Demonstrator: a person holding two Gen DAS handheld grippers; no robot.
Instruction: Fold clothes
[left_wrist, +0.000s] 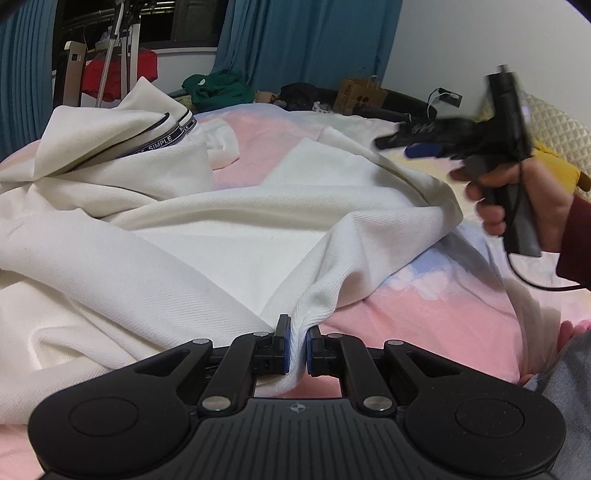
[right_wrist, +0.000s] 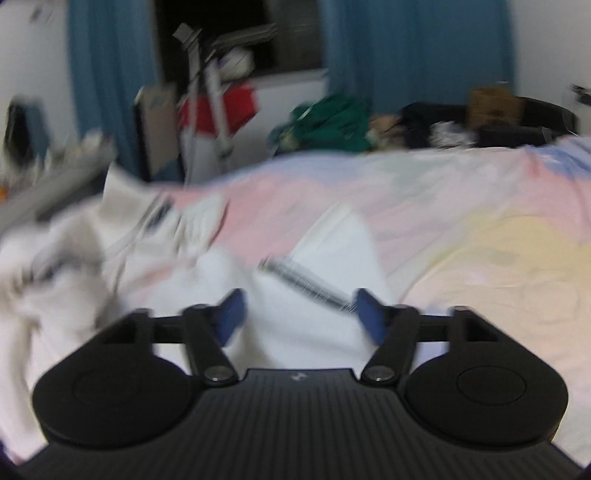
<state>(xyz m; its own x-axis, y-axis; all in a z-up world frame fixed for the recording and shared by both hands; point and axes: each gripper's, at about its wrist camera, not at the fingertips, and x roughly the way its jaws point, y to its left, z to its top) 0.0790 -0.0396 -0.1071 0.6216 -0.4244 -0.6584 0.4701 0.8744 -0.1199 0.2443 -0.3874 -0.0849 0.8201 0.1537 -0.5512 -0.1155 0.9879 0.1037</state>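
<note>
Garment (left_wrist: 192, 236): white, black-striped collar band
Bedsheet (left_wrist: 424, 306): pastel pink, blue, yellow patches
Curtains (left_wrist: 306, 40): teal
Gripper pads (right_wrist: 369, 317): blue
Sleeve (left_wrist: 576, 240): maroon

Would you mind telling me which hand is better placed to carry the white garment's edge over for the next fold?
The left. Its tool is already clamped on a bunched edge of the white garment, while the right tool is open, holds nothing, and is blurred.

Matt ribbed white cloth garment (left_wrist: 207, 236)
</note>
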